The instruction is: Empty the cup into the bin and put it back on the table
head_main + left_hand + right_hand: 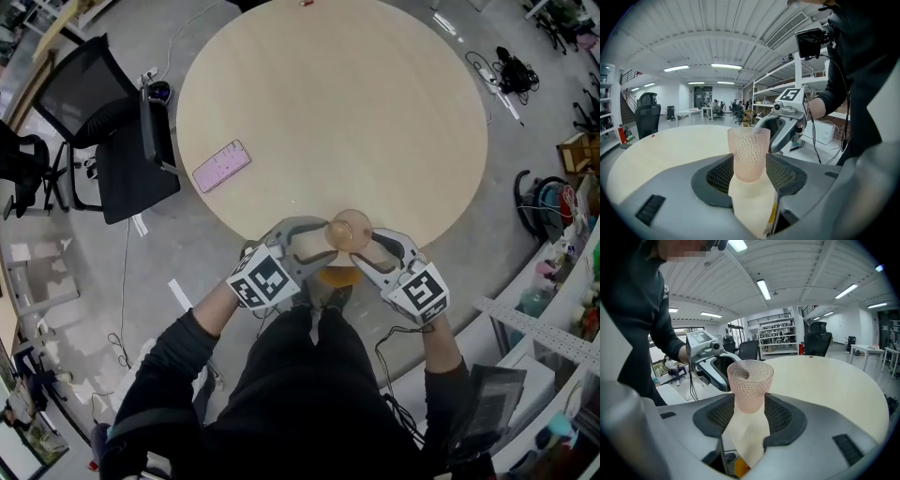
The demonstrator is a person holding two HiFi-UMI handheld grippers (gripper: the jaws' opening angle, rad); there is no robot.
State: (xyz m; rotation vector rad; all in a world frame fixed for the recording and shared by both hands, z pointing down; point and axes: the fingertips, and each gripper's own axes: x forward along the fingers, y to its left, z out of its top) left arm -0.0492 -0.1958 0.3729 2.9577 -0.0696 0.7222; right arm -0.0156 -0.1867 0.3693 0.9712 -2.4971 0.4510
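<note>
- Head view: the cup [352, 228] stands upright at the near edge of the round table [328, 94]. The left gripper [323, 248] and right gripper [373, 251] meet on it from either side. No bin can be picked out.
- Left gripper view: the jaws are closed to the cup's width, pads against its lower sides.
- Right gripper view: the same hold. What is inside the cup is unclear, so I cannot judge whether it has been emptied. It is not lifted.

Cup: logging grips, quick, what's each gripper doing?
Left gripper: jaws flank the cup; grip cannot be told.
Right gripper: jaws flank the cup; grip cannot be told.
</note>
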